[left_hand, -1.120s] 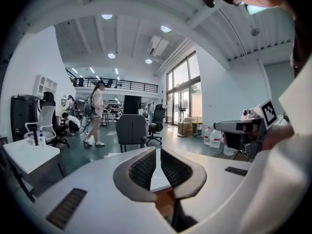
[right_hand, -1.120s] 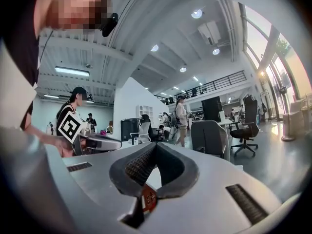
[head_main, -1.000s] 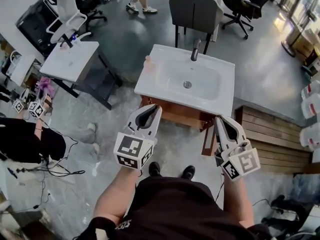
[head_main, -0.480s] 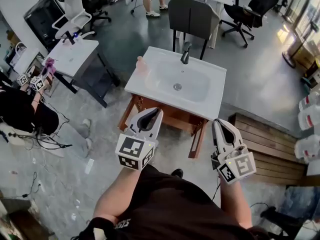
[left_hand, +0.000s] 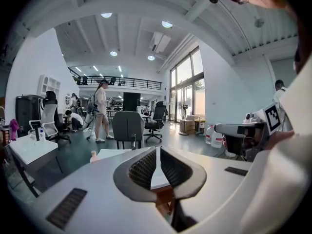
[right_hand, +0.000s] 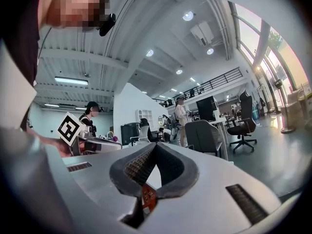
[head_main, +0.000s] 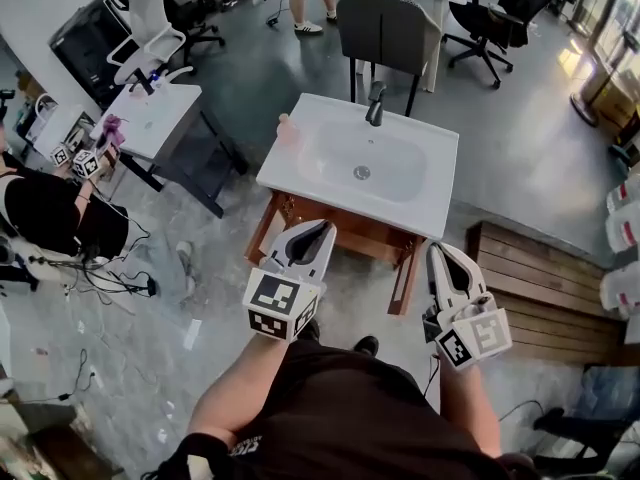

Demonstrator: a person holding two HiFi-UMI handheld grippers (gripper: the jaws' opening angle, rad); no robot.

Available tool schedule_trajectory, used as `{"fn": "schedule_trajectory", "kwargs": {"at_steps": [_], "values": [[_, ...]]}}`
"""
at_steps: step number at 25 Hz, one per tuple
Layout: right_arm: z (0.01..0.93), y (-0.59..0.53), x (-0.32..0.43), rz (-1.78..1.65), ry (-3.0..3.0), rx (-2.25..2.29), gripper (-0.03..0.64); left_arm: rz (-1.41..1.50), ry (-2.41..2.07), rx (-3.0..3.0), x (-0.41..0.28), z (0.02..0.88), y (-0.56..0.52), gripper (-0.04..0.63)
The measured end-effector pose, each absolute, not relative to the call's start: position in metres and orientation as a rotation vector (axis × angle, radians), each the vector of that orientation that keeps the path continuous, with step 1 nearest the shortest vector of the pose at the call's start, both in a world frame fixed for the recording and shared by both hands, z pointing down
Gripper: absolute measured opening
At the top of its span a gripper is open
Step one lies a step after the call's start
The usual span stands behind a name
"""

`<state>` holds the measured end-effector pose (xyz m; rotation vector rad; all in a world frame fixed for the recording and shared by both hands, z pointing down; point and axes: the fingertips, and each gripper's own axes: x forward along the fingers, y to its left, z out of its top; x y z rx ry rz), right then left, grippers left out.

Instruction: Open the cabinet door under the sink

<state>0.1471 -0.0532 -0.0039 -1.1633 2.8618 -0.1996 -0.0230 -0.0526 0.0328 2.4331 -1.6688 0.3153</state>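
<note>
- Two grippers, both empty. My left gripper (head_main: 322, 230) has its fingers (left_hand: 141, 168) a slit apart with nothing between them. My right gripper (head_main: 436, 256) has its fingers (right_hand: 171, 165) clenched together on nothing.
- Just ahead of both stands the wooden cabinet (head_main: 365, 236) under the white sink (head_main: 432, 198), its front towards me; neither gripper touches it.
- I judge this to be the approach, with no door edge or handle reached yet. From above the front is too foreshortened for me to pick out a handle. I can't tell whether the upright wooden piece (head_main: 403, 280) at the right corner is a leg or a door ajar.
- Next I'd get low, find the door's edge or pull, spread the fingers, close on it and swing it outward. My shoes (head_main: 366, 346) probably stand in its path.
- Farther off are a faucet (head_main: 375, 103), a small bottle (head_main: 290, 130) on the sink's left corner and a grey chair (head_main: 385, 23) behind. A white side surface (head_main: 150, 118) is at left and a wooden pallet (head_main: 540, 278) at right.
</note>
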Motion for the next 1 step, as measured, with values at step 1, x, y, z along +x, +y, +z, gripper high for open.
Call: {"fn": "schedule_trajectory", "kwargs": {"at_steps": [1], "values": [[-0.004, -0.055, 0.1468, -0.191, 2.861, -1.166, 0.011, 0.316, -1.67, 2.427, -0.0247, 0.035, -0.0537, 0.04]]}}
